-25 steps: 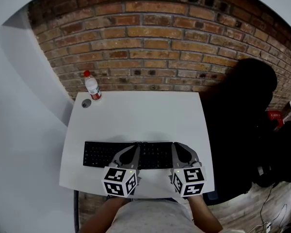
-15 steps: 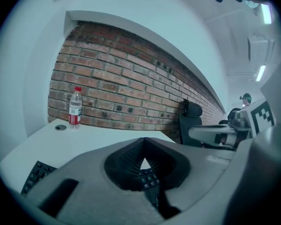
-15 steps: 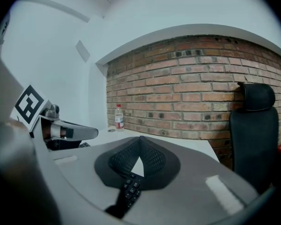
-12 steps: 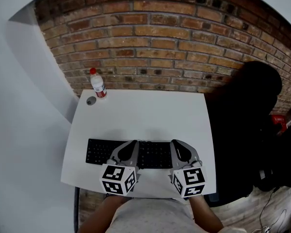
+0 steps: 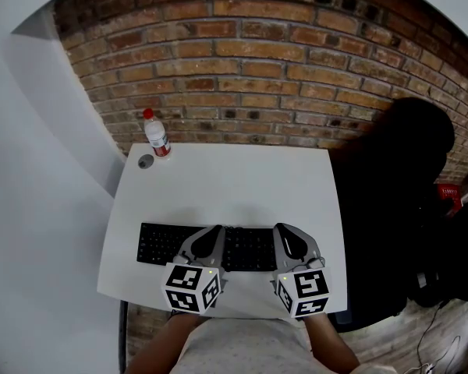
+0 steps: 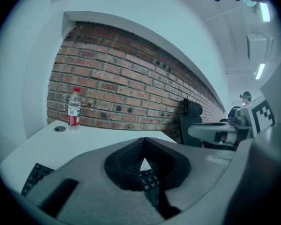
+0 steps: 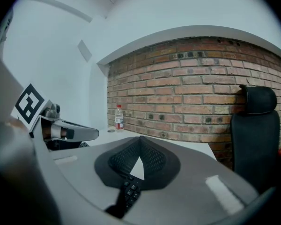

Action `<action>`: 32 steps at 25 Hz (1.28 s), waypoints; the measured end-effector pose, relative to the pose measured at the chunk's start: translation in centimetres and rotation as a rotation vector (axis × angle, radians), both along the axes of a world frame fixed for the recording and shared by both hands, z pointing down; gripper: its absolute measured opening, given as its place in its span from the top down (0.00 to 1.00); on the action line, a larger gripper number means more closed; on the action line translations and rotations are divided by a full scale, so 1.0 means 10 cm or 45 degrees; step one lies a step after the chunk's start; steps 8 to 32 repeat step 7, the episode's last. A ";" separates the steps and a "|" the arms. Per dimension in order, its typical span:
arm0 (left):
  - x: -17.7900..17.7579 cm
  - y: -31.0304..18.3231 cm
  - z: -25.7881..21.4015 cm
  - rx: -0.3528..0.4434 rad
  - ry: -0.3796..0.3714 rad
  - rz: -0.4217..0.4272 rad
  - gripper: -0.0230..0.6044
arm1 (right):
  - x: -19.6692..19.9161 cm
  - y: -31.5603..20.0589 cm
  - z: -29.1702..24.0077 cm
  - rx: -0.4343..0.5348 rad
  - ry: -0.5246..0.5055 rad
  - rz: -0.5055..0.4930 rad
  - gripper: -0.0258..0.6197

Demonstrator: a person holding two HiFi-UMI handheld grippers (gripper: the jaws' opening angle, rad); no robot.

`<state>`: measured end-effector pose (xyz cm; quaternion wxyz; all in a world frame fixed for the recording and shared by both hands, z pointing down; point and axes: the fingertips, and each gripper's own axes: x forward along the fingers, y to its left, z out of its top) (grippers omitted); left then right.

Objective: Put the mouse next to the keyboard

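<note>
Hovering low over the near edge of the table (image 5: 226, 185), I have my left gripper (image 5: 214, 234) and my right gripper (image 5: 285, 232) side by side, their marker cubes (image 5: 193, 288) hanging just past that edge. Both sets of jaws are clenched tip to tip with nothing between them; through the small gap under each tip I see only keys and white tabletop. The black keyboard (image 5: 160, 244) lies under both tips, parallel to the near edge and close to it. Its left end stops short of the table's left edge, and a narrow bare strip runs from its right end to the right edge. I cannot tell where the mouse is: no view shows it.

Past the keyboard the white top is bare all the way to the far edge, which meets the brick wall (image 5: 257, 68). In the far left corner stands a bottle (image 5: 156, 137) with a red cap and red label, print too small to read, and a small round cap (image 5: 146, 161) just beside it. A black chair (image 5: 390, 209) stands off the right edge.
</note>
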<state>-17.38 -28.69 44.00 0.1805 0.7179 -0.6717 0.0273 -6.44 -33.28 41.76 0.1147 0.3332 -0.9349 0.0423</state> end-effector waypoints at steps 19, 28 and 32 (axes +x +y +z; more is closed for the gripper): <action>0.04 0.00 0.06 -0.020 0.010 0.001 0.97 | 0.02 -0.03 0.00 -0.006 -0.002 0.000 0.95; 0.04 0.00 0.06 -0.020 0.010 0.001 0.97 | 0.02 -0.03 0.00 -0.006 -0.002 0.000 0.95; 0.04 0.00 0.06 -0.020 0.010 0.001 0.97 | 0.02 -0.03 0.00 -0.006 -0.002 0.000 0.95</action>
